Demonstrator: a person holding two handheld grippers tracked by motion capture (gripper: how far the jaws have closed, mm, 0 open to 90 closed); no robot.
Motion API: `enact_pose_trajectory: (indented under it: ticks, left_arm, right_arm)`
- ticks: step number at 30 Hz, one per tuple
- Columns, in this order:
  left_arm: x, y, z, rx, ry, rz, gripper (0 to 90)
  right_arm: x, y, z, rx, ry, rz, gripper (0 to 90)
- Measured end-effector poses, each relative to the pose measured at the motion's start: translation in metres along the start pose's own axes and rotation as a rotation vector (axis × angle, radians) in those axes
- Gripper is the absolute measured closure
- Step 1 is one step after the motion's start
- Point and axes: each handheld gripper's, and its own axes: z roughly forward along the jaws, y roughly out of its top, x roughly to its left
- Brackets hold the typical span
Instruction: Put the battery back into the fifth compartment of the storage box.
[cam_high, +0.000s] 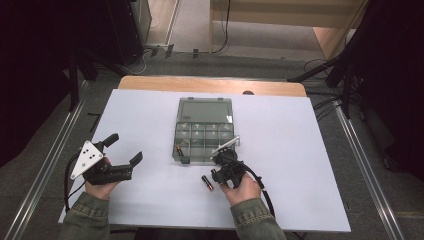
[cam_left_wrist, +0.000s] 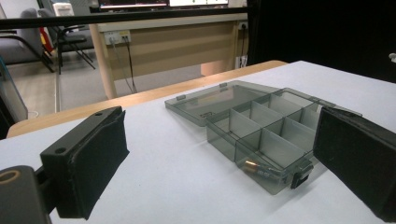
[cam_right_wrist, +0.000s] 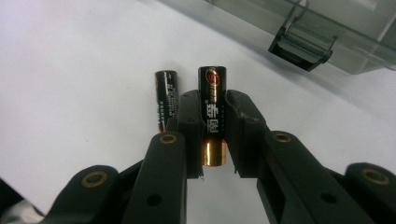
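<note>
Holding a black and gold battery (cam_right_wrist: 213, 116) between its two jaws, the right gripper (cam_high: 226, 170) is closed on it, with the jaws pressing on both sides of the battery body. In the right gripper view the battery stands along the jaws, its black end sticks out past the tips and its gold end shows in the gap behind them. A second battery (cam_right_wrist: 166, 99) lies flat on the white table (cam_high: 300, 165), just beside the left jaw and apart from it. In the high view this loose battery (cam_high: 207, 182) lies near the person's right hand (cam_high: 241, 189), in front of the organiser box (cam_high: 204, 131).

The box is of grey clear plastic, its lid is open and lies flat behind the compartments. One more battery (cam_left_wrist: 256, 168) lies inside the near corner compartment, close to the black latch (cam_left_wrist: 301, 177) of the box.

The left gripper (cam_high: 120, 156) is wide open and holds nothing. In the left gripper view the box shows between its two padded jaws, farther off on the table. The left hand (cam_high: 99, 180) keeps this gripper low, well apart from the box, at the left part of the table.
</note>
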Motion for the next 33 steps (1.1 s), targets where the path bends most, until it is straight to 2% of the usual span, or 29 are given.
enact_pose_trajectory:
  ticks: [5, 14, 21, 30, 33]
  left_arm:
    - [0.000, 0.000, 0.000, 0.000, 0.001, -0.001, 3.2]
    - [0.000, 0.000, 0.000, -0.002, 0.001, -0.002, 3.2]
    - [0.001, 0.000, 0.000, -0.001, 0.000, -0.002, 3.2]
    - [0.002, 0.000, 0.000, -0.003, 0.001, -0.003, 3.2]
    - [0.002, 0.000, 0.000, -0.001, 0.001, -0.002, 3.2]
  right_arm:
    - [-0.002, 0.004, -0.010, -0.058, 0.042, 0.030, 78.0]
    - [0.009, 0.026, -0.025, -0.109, 0.063, 0.035, 77.9]
    - [0.018, 0.045, -0.025, -0.116, 0.083, 0.055, 77.9]
    - [0.020, 0.065, -0.026, -0.157, 0.101, 0.112, 77.9]
    - [0.020, 0.070, -0.021, -0.166, 0.138, 0.137, 77.9]
